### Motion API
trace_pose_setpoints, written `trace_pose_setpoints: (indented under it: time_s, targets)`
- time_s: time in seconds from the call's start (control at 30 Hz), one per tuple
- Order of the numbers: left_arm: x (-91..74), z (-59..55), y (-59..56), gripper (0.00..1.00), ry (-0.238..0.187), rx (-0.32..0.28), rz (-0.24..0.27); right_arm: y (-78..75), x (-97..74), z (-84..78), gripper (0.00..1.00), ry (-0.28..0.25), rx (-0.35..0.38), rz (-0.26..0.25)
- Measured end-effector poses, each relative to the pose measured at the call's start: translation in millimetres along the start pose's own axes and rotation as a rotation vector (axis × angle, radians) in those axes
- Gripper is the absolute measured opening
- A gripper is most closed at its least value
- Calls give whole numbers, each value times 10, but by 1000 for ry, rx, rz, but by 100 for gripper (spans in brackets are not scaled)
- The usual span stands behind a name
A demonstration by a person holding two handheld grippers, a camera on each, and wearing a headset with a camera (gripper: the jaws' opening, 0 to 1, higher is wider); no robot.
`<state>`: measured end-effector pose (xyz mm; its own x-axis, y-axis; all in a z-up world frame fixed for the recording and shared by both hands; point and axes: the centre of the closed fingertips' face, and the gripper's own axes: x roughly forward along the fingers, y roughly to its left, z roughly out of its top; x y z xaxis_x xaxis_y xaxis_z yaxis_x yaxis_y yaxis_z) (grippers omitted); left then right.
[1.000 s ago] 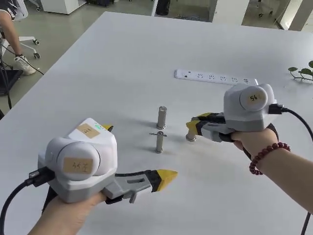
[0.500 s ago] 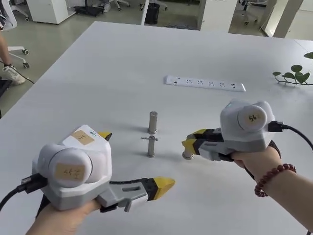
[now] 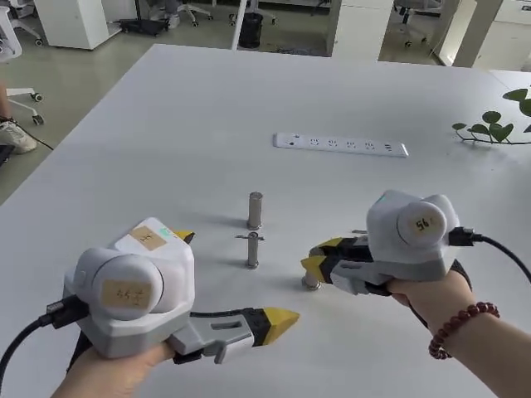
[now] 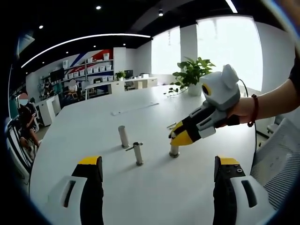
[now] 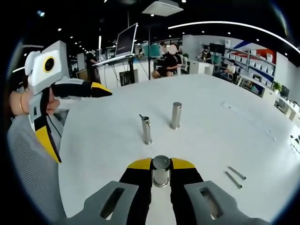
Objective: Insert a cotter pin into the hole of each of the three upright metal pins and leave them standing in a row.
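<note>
A: State of the tongs?

B: We log the right tongs (image 5: 161,164) pressed onto the upper part of the near pin (image 5: 161,177). That pin stands upright with its foot on the tabletop (image 3: 166,124). The left tongs (image 3: 231,279) are spread wide and hold nothing. They hover on our side of the pins and point across at them.

A: And the other 2 pins?

B: The mid pin (image 3: 252,251) is upright and has a cotter (image 3: 251,237) crosswise through its top. The far pin (image 3: 255,210) is upright and looks bare. We judge 1 of 3 done.

A: Where is the stock?

B: The 2 spare cotters (image 5: 233,179) lie flat on the tabletop, just beside each other, off to the right of the right tongs in the right gripper view. They are well apart from the left tongs.

A: So which relation decides the next move?

B: The axes do. The near pin's long axis is vertical, so we take its hole to run level, and a cotter must go in lying level. We cannot tell which way the hole faces, because the tongs cover that part.

A: Which hand is nearer?

B: The right is nearer the spares, but it is busy steadying the pin. The left is free, but it would have to reach past the row. In our judgement the risk is tipping the mid pin on the way.
</note>
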<state>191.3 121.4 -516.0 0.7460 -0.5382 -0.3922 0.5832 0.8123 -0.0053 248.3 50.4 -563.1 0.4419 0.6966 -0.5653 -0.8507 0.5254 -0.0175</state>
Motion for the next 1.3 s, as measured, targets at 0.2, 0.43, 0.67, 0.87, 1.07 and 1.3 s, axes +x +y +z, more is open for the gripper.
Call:
trace_pose_setpoints:
  time_s: [0.2, 0.43, 0.67, 0.87, 1.07, 1.3]
  targets:
    - [5, 6, 3, 99, -3, -2, -1, 20, -5, -8, 8, -4, -26, 5]
    - [15, -8, -5, 99, 6, 5, -4, 19, -3, -10, 9, -28, -31, 0]
    - [13, -24, -3, 99, 15, 8, -2, 11, -9, 24, 14, -52, 22, -4]
    - [10, -24, -3, 99, 14, 7, -2, 32, -77, 58, 17, -51, 6, 12]
    - [15, -26, -5, 99, 14, 9, -2, 20, -246, 141, 17, -58, -15, 37]
    - [24, -22, -2, 99, 11, 11, 0, -96, -399, 137, 15, -41, -20, 35]
